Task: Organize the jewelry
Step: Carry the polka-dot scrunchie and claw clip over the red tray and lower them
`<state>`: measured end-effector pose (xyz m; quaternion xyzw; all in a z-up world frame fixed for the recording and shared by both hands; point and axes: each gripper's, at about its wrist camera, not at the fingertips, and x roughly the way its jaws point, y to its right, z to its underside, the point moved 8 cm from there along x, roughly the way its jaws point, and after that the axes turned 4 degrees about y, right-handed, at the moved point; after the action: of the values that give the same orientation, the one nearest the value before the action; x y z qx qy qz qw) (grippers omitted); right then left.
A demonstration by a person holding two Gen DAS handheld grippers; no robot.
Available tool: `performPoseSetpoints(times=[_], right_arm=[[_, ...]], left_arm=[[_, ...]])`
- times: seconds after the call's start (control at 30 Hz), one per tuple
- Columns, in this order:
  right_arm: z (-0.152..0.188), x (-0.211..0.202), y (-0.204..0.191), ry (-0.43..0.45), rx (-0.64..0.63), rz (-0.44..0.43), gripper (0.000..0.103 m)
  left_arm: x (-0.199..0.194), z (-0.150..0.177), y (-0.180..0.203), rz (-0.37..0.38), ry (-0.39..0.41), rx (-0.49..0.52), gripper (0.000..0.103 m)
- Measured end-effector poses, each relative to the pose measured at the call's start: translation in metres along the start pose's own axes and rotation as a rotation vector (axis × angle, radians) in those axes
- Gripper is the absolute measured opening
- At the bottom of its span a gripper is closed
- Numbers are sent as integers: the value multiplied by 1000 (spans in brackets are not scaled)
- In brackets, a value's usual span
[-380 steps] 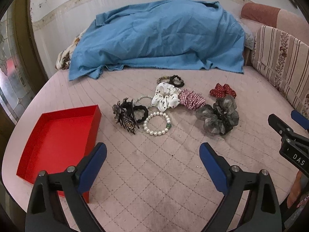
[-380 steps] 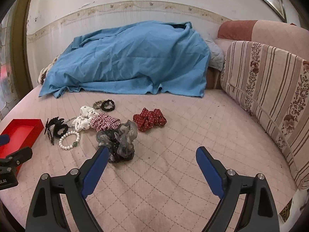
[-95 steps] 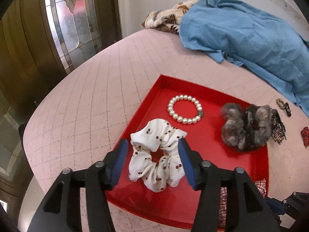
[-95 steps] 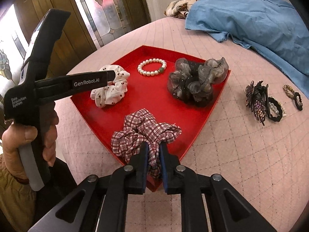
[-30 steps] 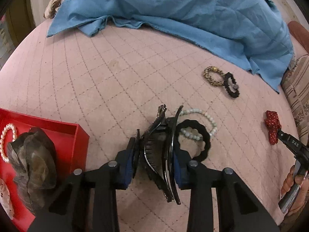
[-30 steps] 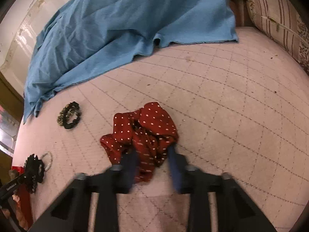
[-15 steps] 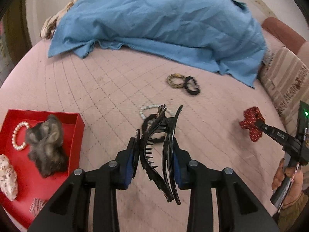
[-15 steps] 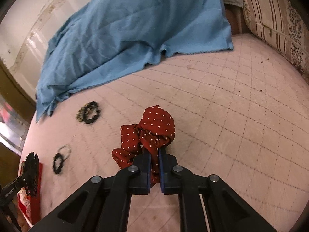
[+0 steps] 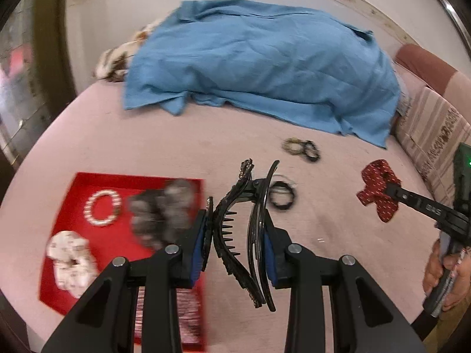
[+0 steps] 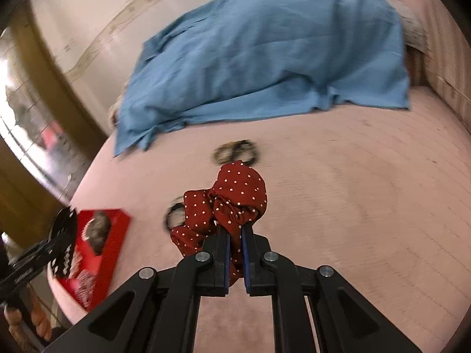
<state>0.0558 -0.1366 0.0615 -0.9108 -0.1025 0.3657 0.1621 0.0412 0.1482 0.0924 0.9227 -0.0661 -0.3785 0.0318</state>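
Observation:
My left gripper [image 9: 235, 235] is shut on a black claw hair clip [image 9: 250, 220] and holds it above the pink bed, right of the red tray [image 9: 73, 185]. The tray holds a pearl bracelet [image 9: 102, 209], a grey scrunchie [image 9: 160, 206], a white cherry scrunchie [image 9: 70, 259] and a plaid scrunchie [image 9: 188, 314]. My right gripper [image 10: 234, 235] is shut on a red polka-dot scrunchie [image 10: 232, 197], lifted off the bed; it also shows in the left wrist view [image 9: 378, 188]. A black hair tie with a thin bracelet [image 9: 281, 195] and two small hair ties [image 9: 301, 147] lie on the bed.
A blue sheet [image 9: 265, 64] covers a heap at the back of the bed. Striped cushions [image 9: 435, 129] stand along the right side. A glass-paned door [image 9: 17, 82] is at the left. The tray also shows at the left in the right wrist view [image 10: 114, 229].
Both grippers have swung left toward the tray with their loads. The red scrunchie has been pinched and lifted off the bed; the hair clip has risen further.

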Motion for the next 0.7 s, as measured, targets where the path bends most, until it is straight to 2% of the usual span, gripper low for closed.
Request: performPoseSetpoints(times=[0.33, 0.6, 0.7], right_arm=[[26, 25, -121, -85, -121, -162, 7], [49, 49, -197, -163, -170, -290, 7], [61, 58, -222, -196, -198, -325, 7]], left_arm=[[4, 3, -106, -133, 2, -116, 33], [25, 9, -147, -184, -22, -133, 33], [34, 10, -160, -176, -40, -167, 33]])
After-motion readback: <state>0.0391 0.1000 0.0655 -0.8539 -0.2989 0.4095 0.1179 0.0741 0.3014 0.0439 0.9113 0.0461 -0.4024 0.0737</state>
